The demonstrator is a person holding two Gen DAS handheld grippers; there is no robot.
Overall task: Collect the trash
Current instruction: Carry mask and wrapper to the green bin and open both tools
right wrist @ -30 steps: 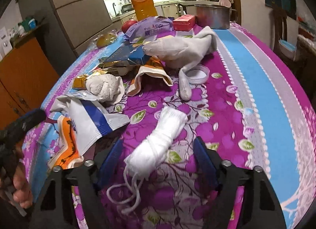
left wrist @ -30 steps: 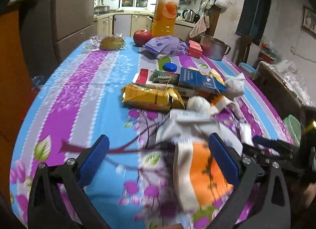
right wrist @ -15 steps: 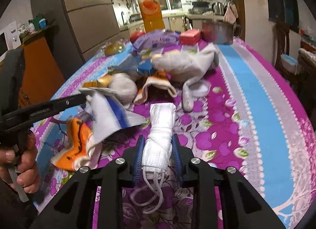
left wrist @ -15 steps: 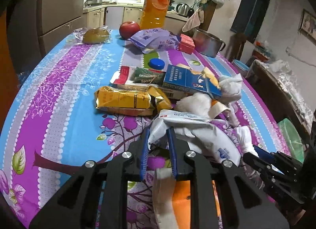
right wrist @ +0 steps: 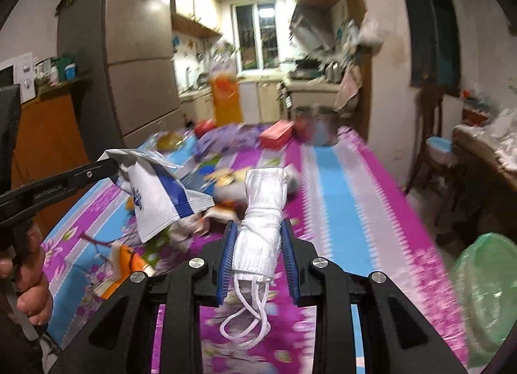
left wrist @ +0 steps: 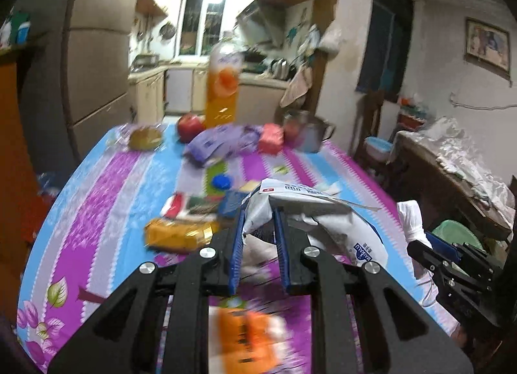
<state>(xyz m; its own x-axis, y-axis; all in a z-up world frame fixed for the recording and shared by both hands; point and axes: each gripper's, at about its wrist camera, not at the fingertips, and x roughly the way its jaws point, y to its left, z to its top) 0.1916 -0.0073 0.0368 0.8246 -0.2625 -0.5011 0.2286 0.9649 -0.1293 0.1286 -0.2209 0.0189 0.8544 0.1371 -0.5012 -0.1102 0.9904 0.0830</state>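
The white-and-blue wrapper point(left wrist: 323, 212) hangs crumpled in the air above the surface point(left wrist: 106, 199), one end pinched in the left gripper point(left wrist: 257, 222), whose blue-padded fingers point(left wrist: 237, 244) are closed tight on it. In the right wrist view the same wrapper point(right wrist: 158, 193) droops from the tip of the left gripper point(right wrist: 111, 165), clear of the flowered tablecloth below. The rolled white face mask point(right wrist: 261, 222) stands upright in the right gripper point(right wrist: 258, 238); its fingers point(right wrist: 226, 254) press against both sides of the roll, and the ear loops dangle beneath it. In the left wrist view the mask point(left wrist: 410, 219) shows at the right edge, held up in the right gripper point(left wrist: 423, 244), level with the wrapper and beside it.

Under the lifted pieces, an orange-and-white wrapper point(left wrist: 245, 338) lies flat on the surface, blurred, directly below the left gripper. Farther out are a yellow snack packet point(left wrist: 177, 235), a blue box point(left wrist: 232, 201), a blue bottle cap point(left wrist: 221, 181) and a red-and-white pack point(left wrist: 174, 206), close together in the middle of the surface. At the far end stand a purple bag point(left wrist: 223, 144), a red apple point(left wrist: 190, 123), a red box point(left wrist: 271, 138), a steel pot point(left wrist: 307, 133), a wrapped bun point(left wrist: 145, 138) and a tall bottle of orange drink point(left wrist: 223, 86).

Off the surface's right side, a green plastic bag point(right wrist: 484, 293) sits low in the right wrist view. A grey refrigerator point(right wrist: 139, 60) stands to the left of the surface.
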